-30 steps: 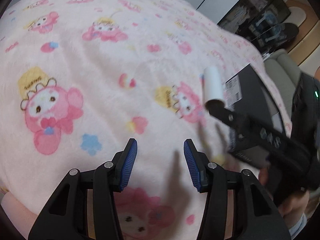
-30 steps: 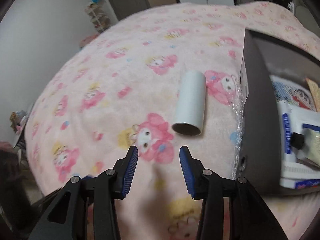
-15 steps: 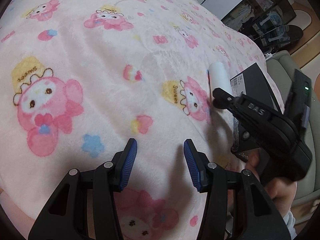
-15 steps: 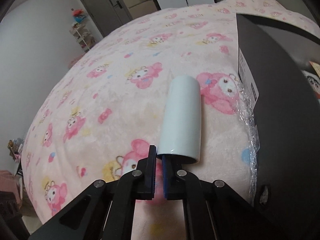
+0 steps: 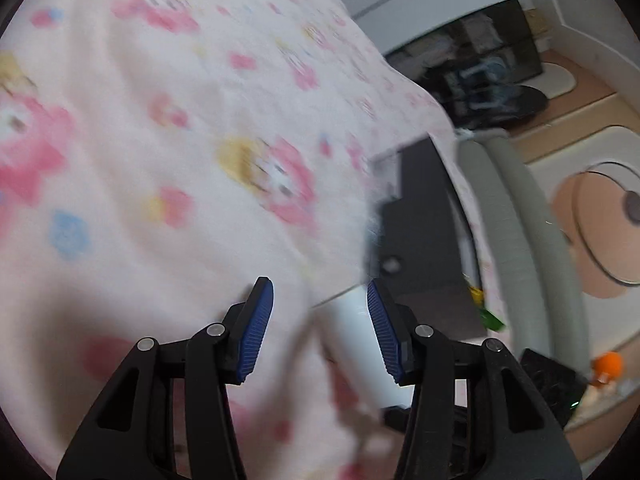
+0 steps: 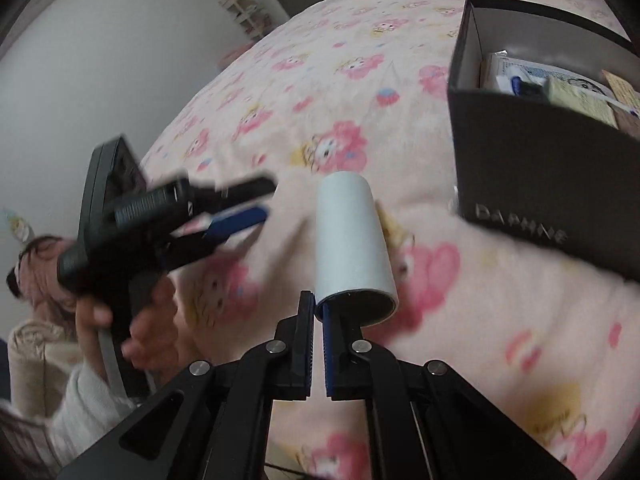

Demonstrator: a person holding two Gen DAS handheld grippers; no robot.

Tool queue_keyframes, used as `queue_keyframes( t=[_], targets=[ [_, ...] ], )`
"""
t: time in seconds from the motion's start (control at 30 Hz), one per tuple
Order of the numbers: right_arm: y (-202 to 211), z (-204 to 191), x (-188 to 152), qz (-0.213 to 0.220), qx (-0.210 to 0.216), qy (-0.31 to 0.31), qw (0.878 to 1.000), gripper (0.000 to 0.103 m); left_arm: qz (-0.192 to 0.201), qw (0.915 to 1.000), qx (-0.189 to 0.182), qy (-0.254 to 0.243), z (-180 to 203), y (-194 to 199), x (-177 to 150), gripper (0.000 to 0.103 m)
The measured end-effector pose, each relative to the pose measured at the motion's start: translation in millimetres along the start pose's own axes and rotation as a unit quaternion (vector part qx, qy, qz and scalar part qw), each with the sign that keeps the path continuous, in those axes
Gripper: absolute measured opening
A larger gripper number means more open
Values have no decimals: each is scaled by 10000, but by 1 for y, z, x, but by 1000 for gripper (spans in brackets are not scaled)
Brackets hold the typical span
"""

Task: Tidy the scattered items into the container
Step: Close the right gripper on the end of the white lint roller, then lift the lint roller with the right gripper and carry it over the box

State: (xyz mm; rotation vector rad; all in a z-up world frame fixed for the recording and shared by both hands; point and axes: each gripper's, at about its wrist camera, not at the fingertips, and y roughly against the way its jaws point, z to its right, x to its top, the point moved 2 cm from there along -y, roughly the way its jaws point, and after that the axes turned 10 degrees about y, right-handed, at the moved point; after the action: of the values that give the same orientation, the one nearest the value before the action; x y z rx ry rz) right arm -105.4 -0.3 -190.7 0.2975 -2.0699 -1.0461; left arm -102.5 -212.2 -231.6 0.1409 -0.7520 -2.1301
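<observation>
A white paper roll (image 6: 354,240) sticks out ahead of my right gripper (image 6: 318,320), which is shut on the near rim of the tube, one pad inside and one outside. The roll hangs above the pink cartoon blanket (image 6: 320,92). The dark open box (image 6: 540,184) stands to the right with several packets inside. A hand holds my left gripper (image 6: 248,204) at the left of the roll, open. In the left wrist view the left gripper (image 5: 320,328) is open and holds nothing. The roll (image 5: 354,340) shows blurred past its fingers, and the box (image 5: 416,232) sits beyond.
A person's hand (image 6: 148,320) and pale sleeve (image 6: 80,400) are at lower left. Off the bed's right edge are a grey sofa arm (image 5: 520,240), a round table top (image 5: 600,232) and an orange object (image 5: 608,364). A shelf (image 6: 240,4) stands by the far wall.
My right gripper went from open to shut on the roll's rim and carried it off the blanket, nearer the left gripper. The left wrist view has swung towards the box and the bed's edge.
</observation>
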Motion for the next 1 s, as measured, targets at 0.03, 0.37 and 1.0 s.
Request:
queue_keyframes(
  t=[0.03, 0.37, 1.0],
  targets=[
    [2, -1, -6, -29, -50, 30, 10000, 2, -65, 9998, 158, -88, 2, -8, -3, 49],
    [0, 22, -24, -311, -369, -375, 9981, 5, -505, 9966, 272, -597, 18, -33, -21, 36],
    [32, 43, -15, 250, -730, -807, 9937, 17, -587, 9876, 618, -1317, 48, -14, -73, 31]
  ],
)
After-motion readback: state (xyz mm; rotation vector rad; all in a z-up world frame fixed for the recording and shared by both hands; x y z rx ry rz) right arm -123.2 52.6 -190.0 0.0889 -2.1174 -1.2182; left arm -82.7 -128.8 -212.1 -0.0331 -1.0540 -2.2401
